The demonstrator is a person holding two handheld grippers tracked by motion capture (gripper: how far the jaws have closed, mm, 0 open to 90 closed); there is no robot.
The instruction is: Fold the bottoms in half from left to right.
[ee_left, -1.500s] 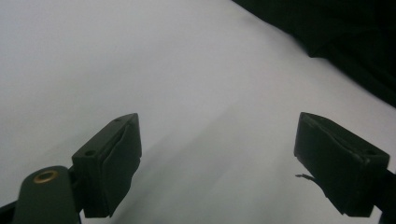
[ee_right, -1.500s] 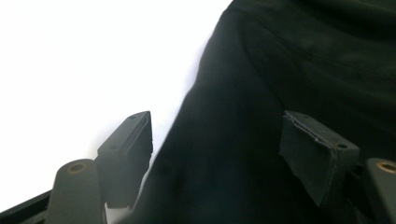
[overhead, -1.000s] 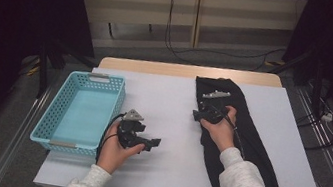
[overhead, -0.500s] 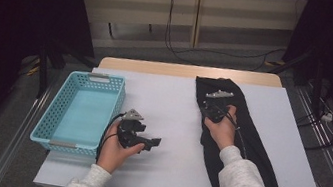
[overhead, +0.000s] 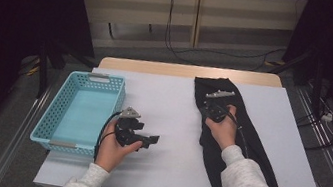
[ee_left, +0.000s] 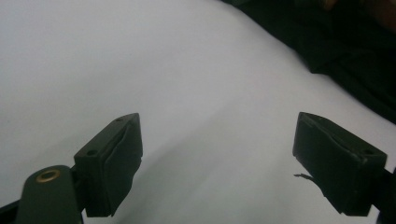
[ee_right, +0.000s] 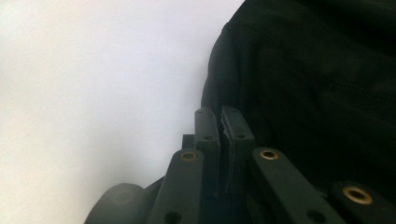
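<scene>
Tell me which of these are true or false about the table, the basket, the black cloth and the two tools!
1. The basket has toys in it. False: nothing lies in it.
2. The left tool has its jaws wide apart. True.
3. The right tool is over the black cloth. True.
4. The right tool is wide open. False: its jaws have just closed together, at the cloth's edge; whether cloth is pinched between them cannot be told.
5. The cloth lies inside the basket. False: it lies on the white table, at the right.
</scene>
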